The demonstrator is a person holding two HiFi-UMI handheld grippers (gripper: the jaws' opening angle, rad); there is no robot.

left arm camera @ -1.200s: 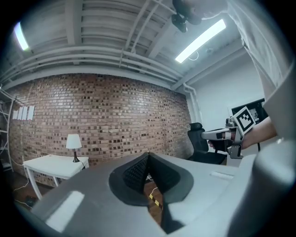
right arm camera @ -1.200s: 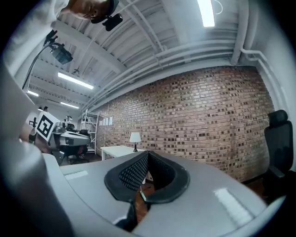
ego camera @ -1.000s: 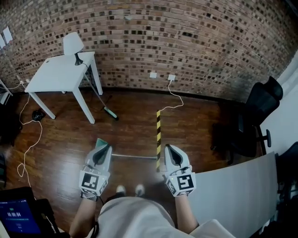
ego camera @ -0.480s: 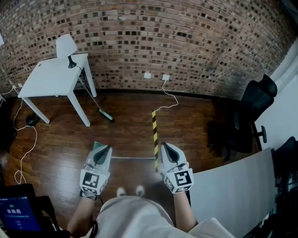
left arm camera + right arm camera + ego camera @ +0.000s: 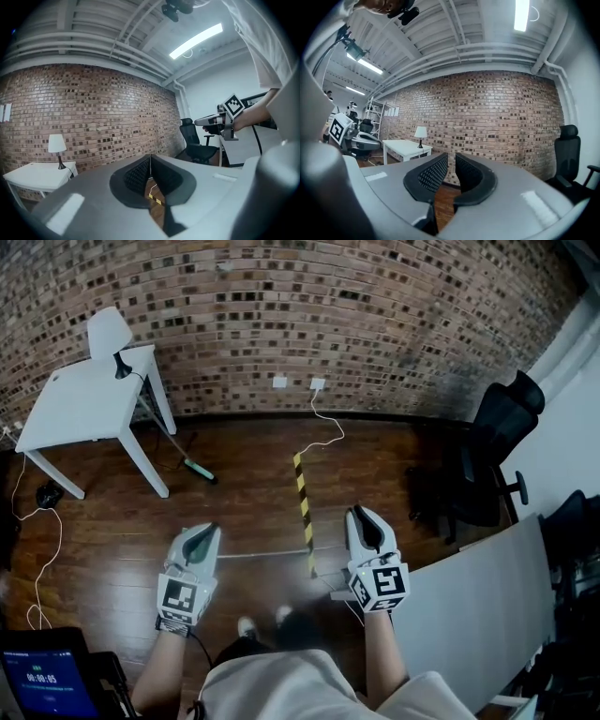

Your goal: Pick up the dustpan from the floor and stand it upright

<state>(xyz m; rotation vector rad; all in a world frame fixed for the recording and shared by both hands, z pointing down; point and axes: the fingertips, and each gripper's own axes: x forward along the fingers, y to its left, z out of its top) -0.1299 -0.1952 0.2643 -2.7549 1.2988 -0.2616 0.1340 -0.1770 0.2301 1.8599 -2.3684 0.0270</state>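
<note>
The dustpan lies flat on the wooden floor; only its thin grey handle (image 5: 264, 553) shows, running left to right between my two grippers. Its green pan end is hidden under my left gripper (image 5: 208, 531), which is held level above it, pads meeting at the tips (image 5: 150, 159) with nothing in them. My right gripper (image 5: 359, 514) hovers above the floor, right of the handle's far end. Its jaws (image 5: 451, 157) are opening, with a narrow gap and nothing between them. Neither gripper touches the dustpan.
A yellow-black striped strip (image 5: 301, 493) runs along the floor between the grippers. A white table (image 5: 80, 404) with a lamp (image 5: 105, 334) stands back left, a green-headed broom (image 5: 197, 469) leaning by it. A black office chair (image 5: 487, 460) and a white panel (image 5: 469, 615) are at right. Cables (image 5: 326, 435) trail on the floor.
The right gripper has moved forward and to the right, and its jaws have parted slightly. The left gripper has shifted a little and now covers the green pan end.
</note>
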